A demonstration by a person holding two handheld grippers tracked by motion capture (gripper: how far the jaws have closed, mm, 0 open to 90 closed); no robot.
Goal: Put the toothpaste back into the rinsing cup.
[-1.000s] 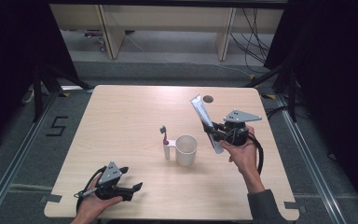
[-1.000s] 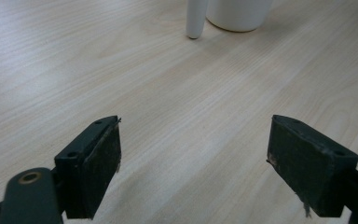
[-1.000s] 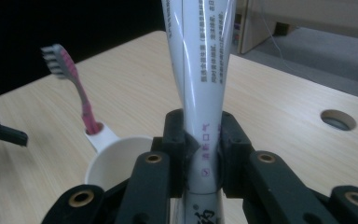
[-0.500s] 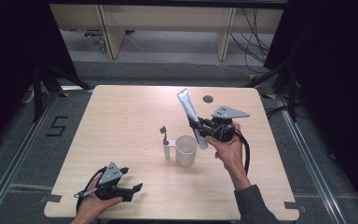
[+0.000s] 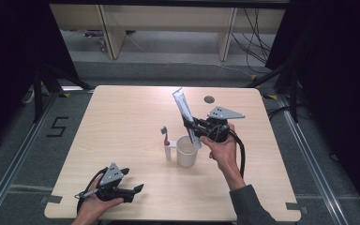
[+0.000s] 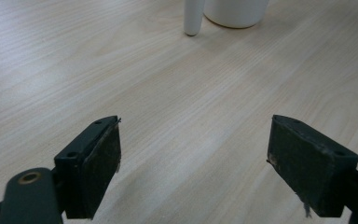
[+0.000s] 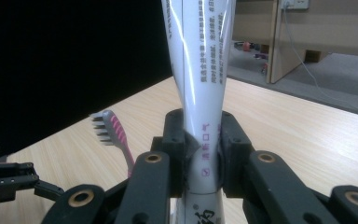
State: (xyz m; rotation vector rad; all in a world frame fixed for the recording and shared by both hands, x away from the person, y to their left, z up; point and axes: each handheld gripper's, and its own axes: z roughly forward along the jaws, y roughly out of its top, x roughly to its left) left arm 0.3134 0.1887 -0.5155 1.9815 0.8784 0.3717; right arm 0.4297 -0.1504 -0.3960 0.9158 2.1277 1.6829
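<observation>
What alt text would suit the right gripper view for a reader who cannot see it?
The right gripper clamps a white plastic toothpaste tube upright between its black jaws. A pink-and-white toothbrush stands behind-left, above a light wooden table.

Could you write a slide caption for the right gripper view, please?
Right gripper clamps a white toothpaste tube upright, a pink toothbrush beside it.

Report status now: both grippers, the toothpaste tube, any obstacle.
Right gripper shut on toothpaste tube, above cup. Left gripper open, idle. Toothbrush beside cup.
</observation>
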